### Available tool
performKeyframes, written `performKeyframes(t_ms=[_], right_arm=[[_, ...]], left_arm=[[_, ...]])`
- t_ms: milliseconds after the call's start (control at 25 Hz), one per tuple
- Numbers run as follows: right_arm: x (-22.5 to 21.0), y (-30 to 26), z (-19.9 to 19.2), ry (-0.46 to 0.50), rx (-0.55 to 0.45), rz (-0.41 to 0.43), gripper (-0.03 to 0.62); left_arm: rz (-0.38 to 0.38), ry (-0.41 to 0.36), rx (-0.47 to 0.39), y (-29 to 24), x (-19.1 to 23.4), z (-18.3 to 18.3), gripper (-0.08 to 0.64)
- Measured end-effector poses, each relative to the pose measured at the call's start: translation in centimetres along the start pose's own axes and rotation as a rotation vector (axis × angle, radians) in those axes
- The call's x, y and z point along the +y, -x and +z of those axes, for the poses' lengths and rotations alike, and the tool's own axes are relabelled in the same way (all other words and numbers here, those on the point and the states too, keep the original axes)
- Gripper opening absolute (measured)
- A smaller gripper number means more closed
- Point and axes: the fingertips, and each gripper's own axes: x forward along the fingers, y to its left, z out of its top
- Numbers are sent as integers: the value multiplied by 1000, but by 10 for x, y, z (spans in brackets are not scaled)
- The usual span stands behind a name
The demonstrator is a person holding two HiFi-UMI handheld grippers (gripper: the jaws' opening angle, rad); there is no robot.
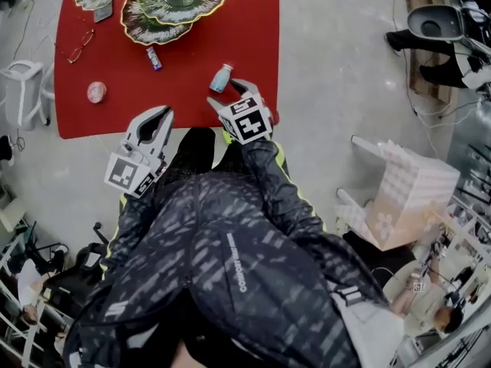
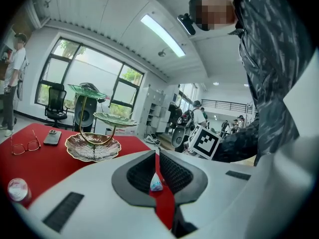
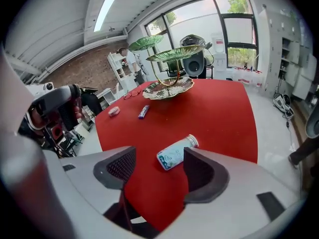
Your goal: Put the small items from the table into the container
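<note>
Pale-blue bottle, lying flat, cap pointing away

A pale-blue bottle lies on its side on the red table, blue bar and pink disc well apart.

- Left gripper: jaws are found nearly together, with only a narrow slit left.
- A small white-and-blue item is seen through the slit.
- A tiered leaf-dish stand, glasses and a phone are noted on the red table.
</note>
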Motion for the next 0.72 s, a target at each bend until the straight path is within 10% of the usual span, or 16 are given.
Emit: performKeyframes(t_ms=[720], right_arm=[[-25,-49,-6,-126,61,-96,301]], left_arm=[[-38,27,52,11,29,-11,14]])
